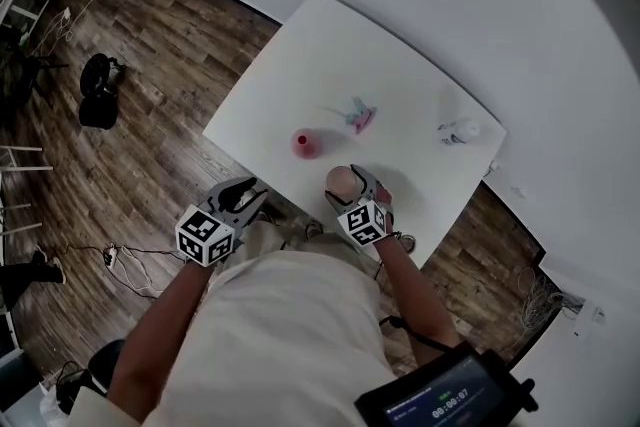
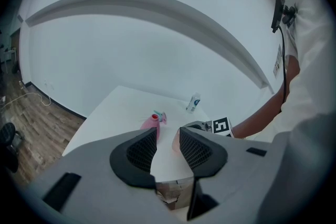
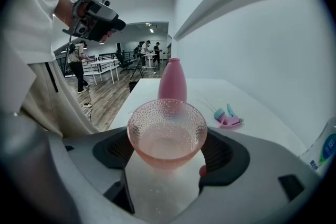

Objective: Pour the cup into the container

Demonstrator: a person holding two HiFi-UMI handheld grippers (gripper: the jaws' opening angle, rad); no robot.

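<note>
A dimpled pink glass cup (image 3: 167,134) stands upright between the jaws of my right gripper (image 3: 167,150), which is shut on it. In the head view that cup (image 1: 343,179) is over the table's near edge, held by the right gripper (image 1: 356,187). The container, a pink narrow-necked vase (image 1: 305,144), stands on the white table (image 1: 400,75) just beyond and left of the cup; it rises behind the cup's rim in the right gripper view (image 3: 172,80). My left gripper (image 1: 236,199) hovers off the table's near-left edge, its jaws a little apart with nothing between them (image 2: 168,147).
A small pink and teal object (image 1: 358,116) lies on the table past the vase. A small white bottle with a blue label (image 1: 458,130) stands near the far right corner. Wooden floor with cables surrounds the table; a white wall runs behind it.
</note>
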